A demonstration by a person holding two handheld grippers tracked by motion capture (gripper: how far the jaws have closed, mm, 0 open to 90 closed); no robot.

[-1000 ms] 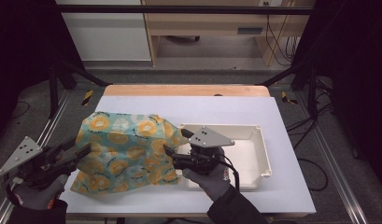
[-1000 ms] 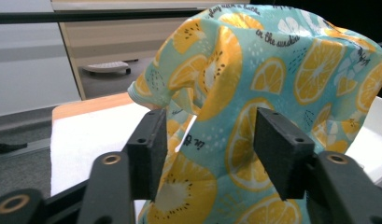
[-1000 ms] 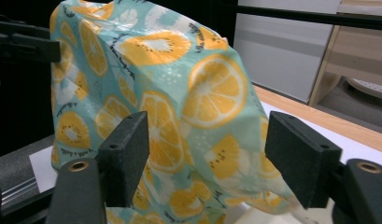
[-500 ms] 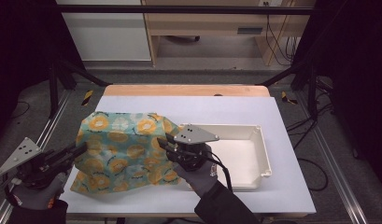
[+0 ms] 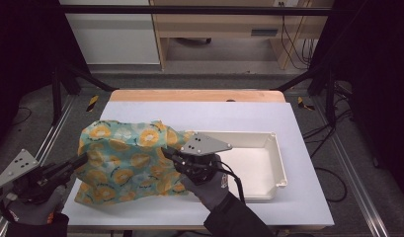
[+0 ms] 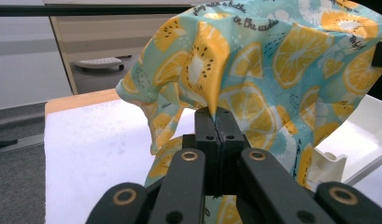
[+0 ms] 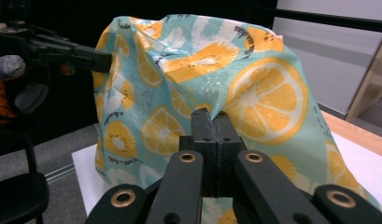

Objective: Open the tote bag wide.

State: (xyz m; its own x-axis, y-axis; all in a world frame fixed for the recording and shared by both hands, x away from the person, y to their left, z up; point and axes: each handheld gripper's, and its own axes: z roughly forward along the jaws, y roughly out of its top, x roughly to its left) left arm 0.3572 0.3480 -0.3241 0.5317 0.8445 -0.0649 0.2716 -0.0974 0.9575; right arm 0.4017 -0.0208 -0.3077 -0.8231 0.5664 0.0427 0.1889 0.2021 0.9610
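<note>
Jaws first: the left gripper (image 6: 215, 140) is pinched tight, no gap between its black jaws, with a fold of the citrus-print cloth (image 5: 128, 158) caught between them. Same story on the right gripper (image 7: 212, 140), closed hard on the fabric's opposite edge. Seen from above, the cloth hangs between the two, its long axis running left to right across the near half of the counter (image 5: 229, 118), billowing up in the middle (the lower hem looks to drape onto the surface). The right gripper (image 5: 171, 155) sits at the cloth's right end, just beside the white tray (image 5: 279, 163); the left gripper (image 5: 81, 160) holds the far-left end, near the counter's edge. So the tray lies rightward of both, the right hand (image 5: 209, 190) clearly nearer.
</note>
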